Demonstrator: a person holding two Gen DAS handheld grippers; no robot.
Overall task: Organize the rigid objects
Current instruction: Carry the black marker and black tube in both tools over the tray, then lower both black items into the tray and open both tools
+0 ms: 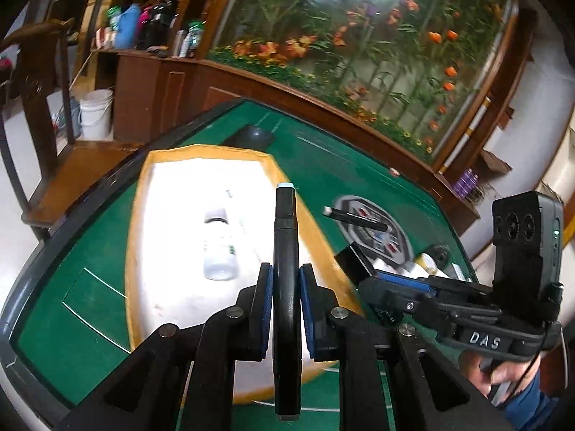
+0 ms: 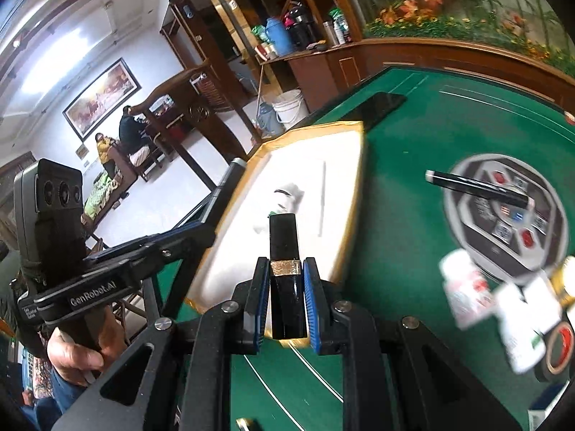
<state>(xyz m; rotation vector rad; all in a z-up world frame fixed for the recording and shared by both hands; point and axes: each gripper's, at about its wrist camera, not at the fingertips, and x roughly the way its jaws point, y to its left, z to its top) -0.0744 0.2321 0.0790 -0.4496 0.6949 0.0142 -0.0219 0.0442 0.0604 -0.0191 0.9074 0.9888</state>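
Observation:
My left gripper (image 1: 285,280) is shut on a black marker pen (image 1: 285,237) with a pale cap, held over the white tray with a yellow rim (image 1: 140,194). A white bottle (image 1: 218,248) lies in that tray. My right gripper (image 2: 286,280) is shut on a black lipstick tube with a gold band (image 2: 284,251), above the near corner of the same tray (image 2: 354,194). The right gripper (image 1: 391,280) also shows at the right of the left wrist view, and the left gripper (image 2: 230,168) reaches in from the left of the right wrist view. Another black pen (image 2: 478,185) lies on the table's centre panel.
The green table (image 2: 395,165) has a round control panel (image 2: 510,215) in its middle. White bottles (image 2: 467,291) and a roll of tape (image 2: 557,352) cluster at the right. A dark phone (image 2: 377,107) lies beyond the tray. A wooden counter and white bucket (image 1: 95,113) stand behind.

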